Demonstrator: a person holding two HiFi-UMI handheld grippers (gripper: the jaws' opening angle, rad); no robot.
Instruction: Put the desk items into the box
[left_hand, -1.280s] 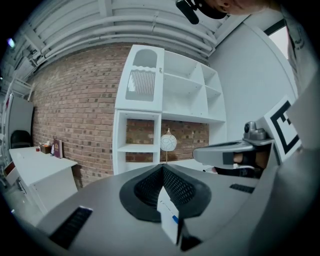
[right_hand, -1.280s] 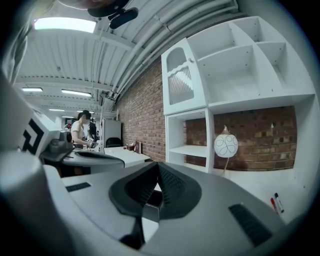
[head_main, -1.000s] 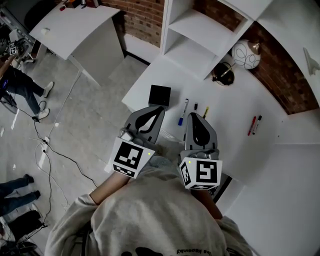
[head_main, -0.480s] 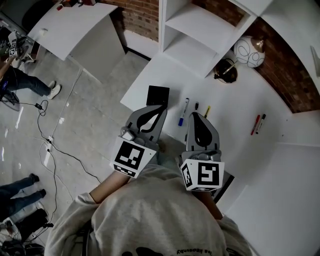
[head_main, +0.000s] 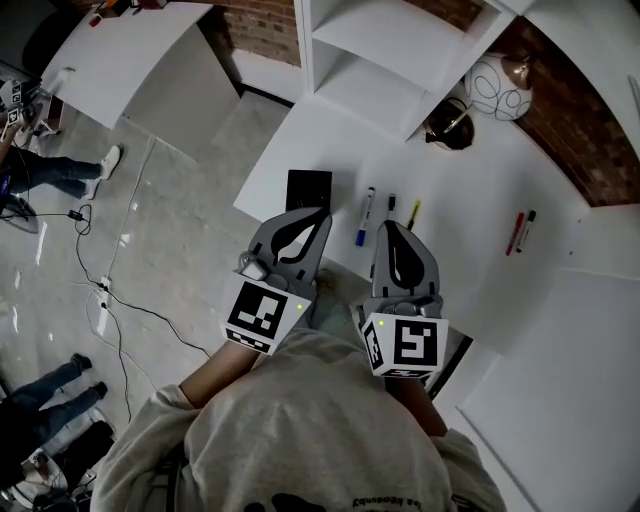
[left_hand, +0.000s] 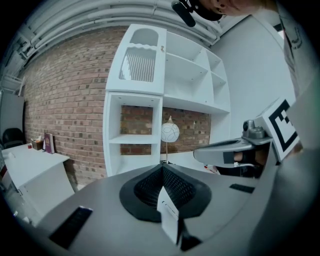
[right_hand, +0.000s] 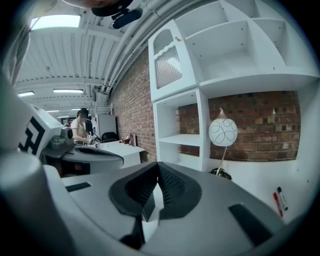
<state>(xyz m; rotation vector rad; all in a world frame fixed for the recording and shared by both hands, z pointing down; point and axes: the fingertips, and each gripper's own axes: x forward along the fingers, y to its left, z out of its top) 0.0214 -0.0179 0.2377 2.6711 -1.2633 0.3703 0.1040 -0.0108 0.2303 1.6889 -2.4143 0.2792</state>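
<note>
A small black box (head_main: 309, 189) sits near the left front edge of the white desk (head_main: 450, 250). To its right lie a blue-capped marker (head_main: 365, 217), a black pen (head_main: 391, 208) and a yellow pen (head_main: 412, 214). A red pen (head_main: 516, 233) and another black pen (head_main: 527, 230) lie farther right, the same red pen (right_hand: 275, 200) showing low right in the right gripper view. My left gripper (head_main: 318, 214) (left_hand: 162, 170) hovers just short of the box, shut and empty. My right gripper (head_main: 390, 228) (right_hand: 156, 167) is shut and empty, just below the marker and pens.
A globe lamp (head_main: 493, 86) with a dark base (head_main: 447, 130) stands at the back of the desk, beside a white shelf unit (head_main: 370, 60). Brick wall runs behind. Cables trail over the floor (head_main: 110, 290) at left, where people stand.
Both grippers have sunk slightly towards the desk's front edge, and the head view has drifted. Their jaws stay shut. Nothing on the desk has moved.
</note>
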